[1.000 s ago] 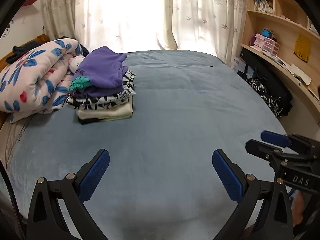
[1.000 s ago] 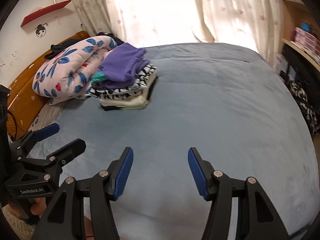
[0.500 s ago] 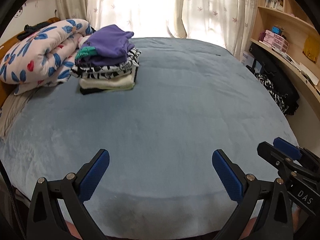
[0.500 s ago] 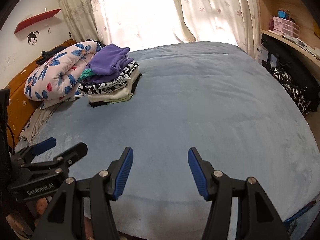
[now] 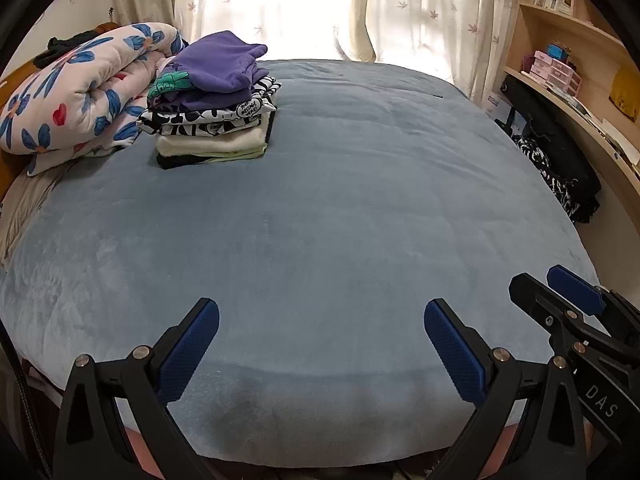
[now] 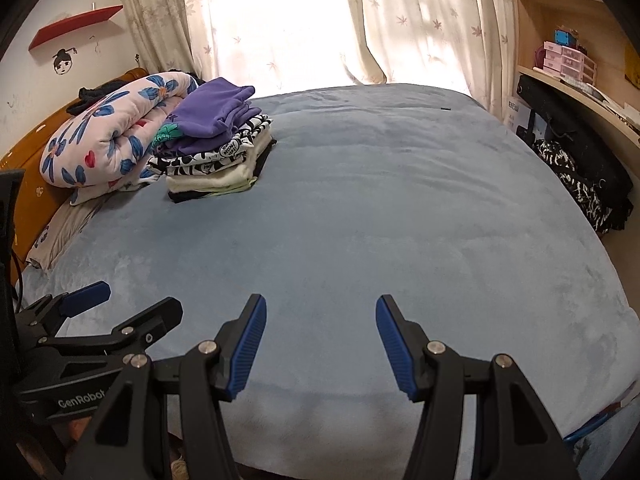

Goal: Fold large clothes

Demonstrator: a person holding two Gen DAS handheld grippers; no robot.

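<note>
far ahead and left of my left tool (image 5: pixel 320 344) and right tool (image 6: pixel 318 340), both released and empty, the folded stack (image 5: pixel 212 108) sits on the bed (image 5: pixel 360 208); i'd fetch the next garment and spread it flat first.

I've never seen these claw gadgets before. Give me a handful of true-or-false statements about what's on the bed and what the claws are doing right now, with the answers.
1. The left claw is clamped on a shirt. False: its jaws are spread apart and hold nothing.
2. A purple garment lies on top of the stack of folded clothes. True.
3. The stack sits next to a rolled floral quilt. True.
4. An unfolded garment is spread across the middle of the blue bed cover. False: nothing lies on the middle of the cover.
5. The right claw is open and empty. True.
6. The curtains are dark and shut out all daylight. False: they are pale, and light glows through them.
</note>
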